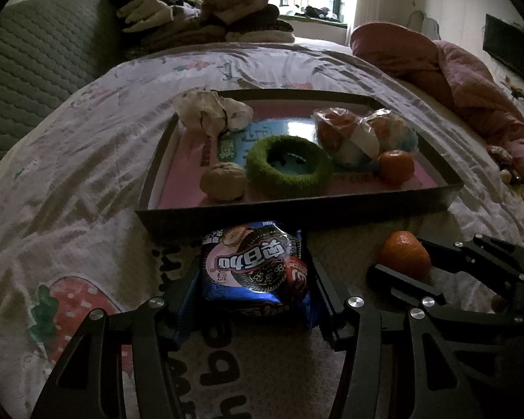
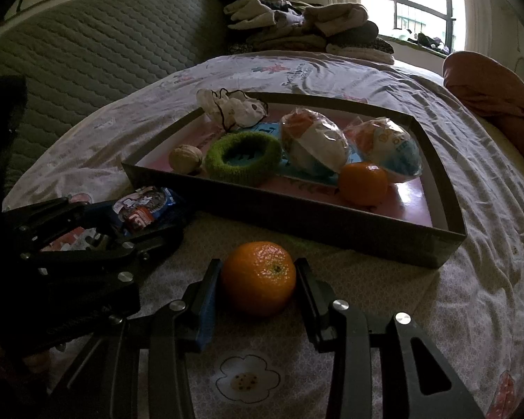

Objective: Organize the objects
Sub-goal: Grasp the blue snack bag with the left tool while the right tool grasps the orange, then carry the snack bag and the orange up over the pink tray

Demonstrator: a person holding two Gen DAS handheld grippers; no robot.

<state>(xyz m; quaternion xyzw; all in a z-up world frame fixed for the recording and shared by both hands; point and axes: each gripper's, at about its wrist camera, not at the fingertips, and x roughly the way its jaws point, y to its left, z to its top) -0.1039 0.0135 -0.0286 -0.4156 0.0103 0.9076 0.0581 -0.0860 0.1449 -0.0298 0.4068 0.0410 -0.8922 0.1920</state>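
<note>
A dark shallow box (image 1: 297, 214) (image 2: 332, 223) lies on the bed. In it are a walnut (image 1: 223, 181), a green ring (image 1: 289, 167), a white crumpled cloth (image 1: 211, 110), two wrapped buns (image 1: 366, 132) and a tangerine (image 1: 395, 166). My left gripper (image 1: 253, 279) is shut on a blue cookie packet (image 1: 256, 269) in front of the box; it also shows in the right wrist view (image 2: 143, 206). My right gripper (image 2: 258, 276) is shut on a second tangerine (image 2: 258, 277) (image 1: 405, 255) on the sheet, right of the packet.
The bedsheet (image 1: 70, 181) has printed strawberries and letters. A quilted headboard (image 2: 87, 42) stands at the left. A pile of folded clothes (image 1: 199, 14) lies at the far end, a pink quilt (image 1: 454, 70) at the right.
</note>
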